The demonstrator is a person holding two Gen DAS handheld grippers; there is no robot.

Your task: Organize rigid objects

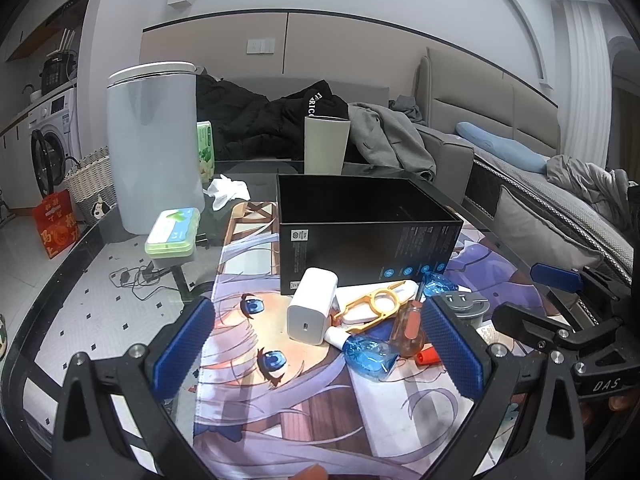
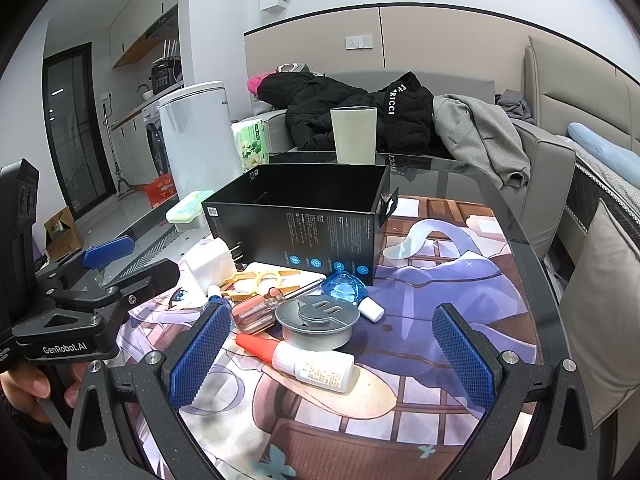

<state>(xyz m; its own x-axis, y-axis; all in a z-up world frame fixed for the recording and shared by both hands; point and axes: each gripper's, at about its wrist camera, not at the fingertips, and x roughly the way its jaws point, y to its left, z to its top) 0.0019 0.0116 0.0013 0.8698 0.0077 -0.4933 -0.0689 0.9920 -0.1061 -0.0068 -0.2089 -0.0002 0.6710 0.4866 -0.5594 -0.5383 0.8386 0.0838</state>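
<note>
On the printed mat point(image 2: 440, 280), just in front of the open black box point(image 2: 296, 216), a small pile of rigid things lies together: a white charger point(image 1: 312, 306), a yellow plastic tool point(image 1: 376, 304), a screwdriver point(image 2: 260, 308) with clear orange handle, 2 blue bottles point(image 2: 346, 286) with white caps, a round grey socket unit point(image 2: 318, 320) and a glue bottle point(image 2: 308, 364) with red tip. The box stands empty. The left gripper point(image 1: 320, 344) has its jaws wide apart and holds nothing; the right gripper point(image 2: 332, 352) is also wide open and empty, with the glue bottle lying between its fingers.
</note>
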